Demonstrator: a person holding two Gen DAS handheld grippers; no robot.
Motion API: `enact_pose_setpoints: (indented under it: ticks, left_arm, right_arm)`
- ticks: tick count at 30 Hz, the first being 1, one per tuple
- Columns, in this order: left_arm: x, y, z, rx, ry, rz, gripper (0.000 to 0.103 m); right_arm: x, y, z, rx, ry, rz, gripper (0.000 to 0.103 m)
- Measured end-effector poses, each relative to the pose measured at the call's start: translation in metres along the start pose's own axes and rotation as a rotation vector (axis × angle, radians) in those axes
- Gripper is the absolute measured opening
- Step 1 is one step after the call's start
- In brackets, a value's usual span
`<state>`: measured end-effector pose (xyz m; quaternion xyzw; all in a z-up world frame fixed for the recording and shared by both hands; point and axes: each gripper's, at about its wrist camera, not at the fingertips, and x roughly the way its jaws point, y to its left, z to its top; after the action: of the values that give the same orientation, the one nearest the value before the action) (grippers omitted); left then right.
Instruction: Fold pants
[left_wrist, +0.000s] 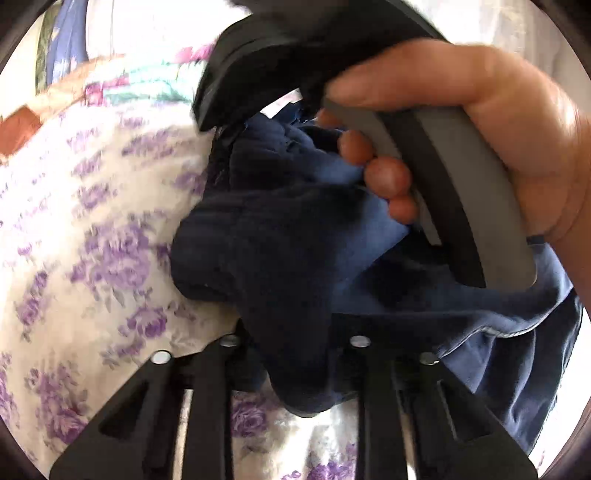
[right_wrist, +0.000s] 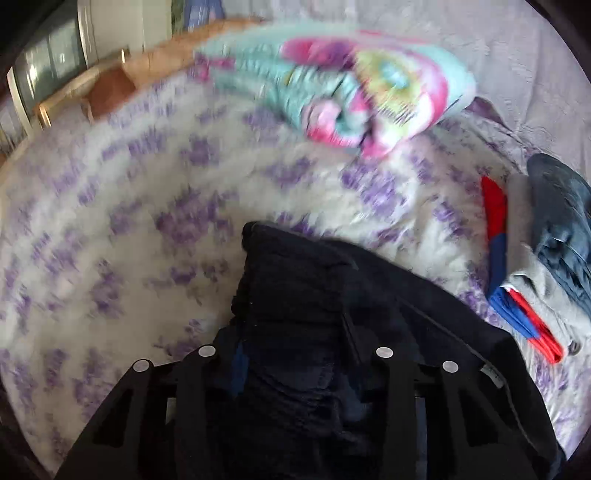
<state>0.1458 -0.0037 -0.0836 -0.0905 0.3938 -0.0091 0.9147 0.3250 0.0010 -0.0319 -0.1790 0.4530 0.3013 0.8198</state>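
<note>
The dark navy pants (left_wrist: 280, 251) are bunched up and held above a bed. My left gripper (left_wrist: 295, 354) is shut on a thick fold of them. Close in front of it, a hand holds the right gripper's grey and black handle (left_wrist: 454, 192) against the same cloth. In the right wrist view the pants (right_wrist: 306, 302) drape over and between the fingers of my right gripper (right_wrist: 295, 362), which is shut on the cloth. The fingertips of both grippers are hidden by fabric.
The bed has a white sheet with purple flowers (right_wrist: 147, 221). A folded pastel blanket (right_wrist: 351, 88) lies at the far side. A pile of red, blue, grey and dark clothes (right_wrist: 535, 258) lies at the right. A wooden bed frame (right_wrist: 92, 88) is at far left.
</note>
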Motion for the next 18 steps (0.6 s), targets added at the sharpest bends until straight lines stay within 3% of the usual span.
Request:
enact_pose_setpoints:
  ticks: [5,7,10,12,13,14,16,18]
  left_arm:
    - [-0.051,-0.001,0.004,0.046,-0.19,0.037,0.018]
    - [-0.079,0.014,0.011,0.025,-0.219,0.028,0.018]
    - [-0.121,0.05,0.024,-0.024,-0.252,0.06,0.018]
    - [-0.148,0.086,0.035,-0.083,-0.26,0.13,0.018]
    - [-0.153,0.101,0.038,-0.102,-0.244,0.165,0.022]
    - [-0.152,0.116,0.04,-0.121,-0.211,0.205,0.027]
    - [-0.13,0.159,0.036,-0.147,-0.061,0.338,0.074]
    - [-0.111,0.191,0.024,-0.19,0.03,0.379,0.072]
  right_arm:
    - [-0.094,-0.028,0.002,0.086,-0.261,0.156,0.042]
    - [-0.116,-0.029,0.017,0.094,-0.294,0.213,0.042]
    - [-0.138,0.009,0.054,0.042,-0.319,0.313,0.043]
    - [-0.137,0.042,0.078,0.025,-0.332,0.384,0.046]
    - [-0.133,0.056,0.088,0.021,-0.334,0.404,0.061]
    - [-0.124,0.077,0.098,-0.002,-0.318,0.353,0.086]
    - [-0.108,0.102,0.105,-0.055,-0.27,0.136,0.088]
    - [-0.112,0.094,0.096,-0.039,-0.256,0.082,0.087]
